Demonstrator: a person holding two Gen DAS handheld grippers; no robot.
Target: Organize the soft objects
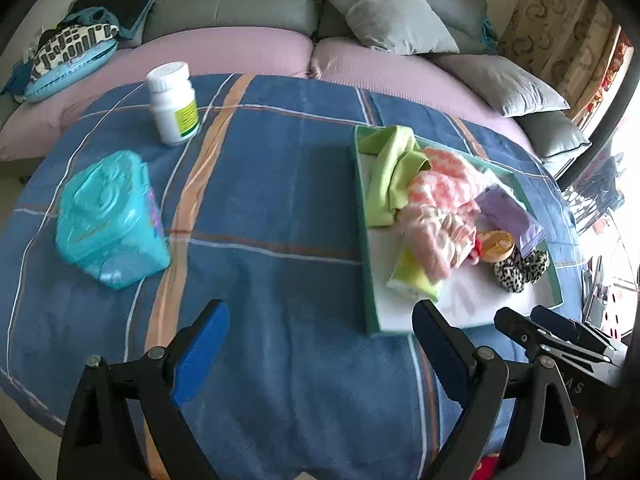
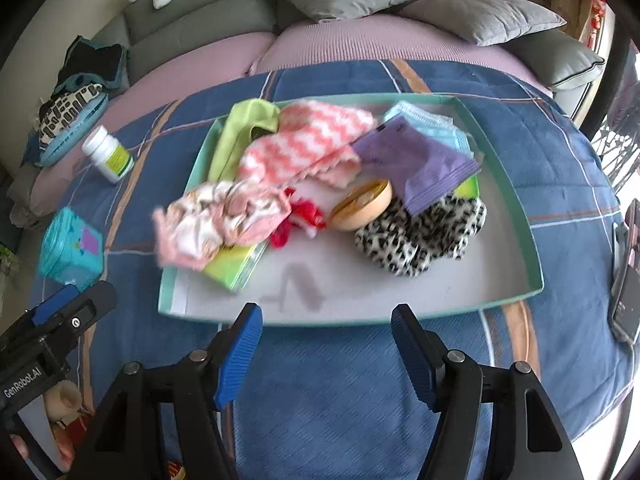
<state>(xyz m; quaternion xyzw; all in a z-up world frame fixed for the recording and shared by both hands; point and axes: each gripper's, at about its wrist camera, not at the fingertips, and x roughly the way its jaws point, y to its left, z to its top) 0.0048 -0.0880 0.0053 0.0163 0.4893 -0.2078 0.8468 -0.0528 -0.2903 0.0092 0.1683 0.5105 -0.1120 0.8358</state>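
In the left wrist view, the left gripper (image 1: 320,344) hung over the blue plaid blanket (image 1: 272,208) with its jaws spread wide and nothing between them. The teal tray (image 1: 362,216) lay ahead and to the right of those jaws, its long side running away from the camera, with the soft things heaped in it: a green cloth (image 1: 386,176), a pink-and-white towel (image 1: 444,188) and a leopard scrunchie (image 1: 520,268). A teal wipes pack (image 1: 108,220) and a white bottle (image 1: 173,102) sat well apart on the left, outside the tray. The right gripper (image 1: 532,326) showed at the lower right, just off the tray's near corner. In the right wrist view, the right gripper (image 2: 326,328) had its jaws parted and empty — the tray (image 2: 532,240) lay straight ahead of them, its near rim just beyond the tips and its long axis running across the frame. A pale pink floral cloth (image 2: 216,224) drooped over the tray's left edge, the scrunchie (image 2: 420,236) sat right of centre, and a purple sachet (image 2: 416,160) lay above it. By that layout the right hand seemed nearer the pile — the left seemed better placed for the wipes pack (image 2: 72,250).
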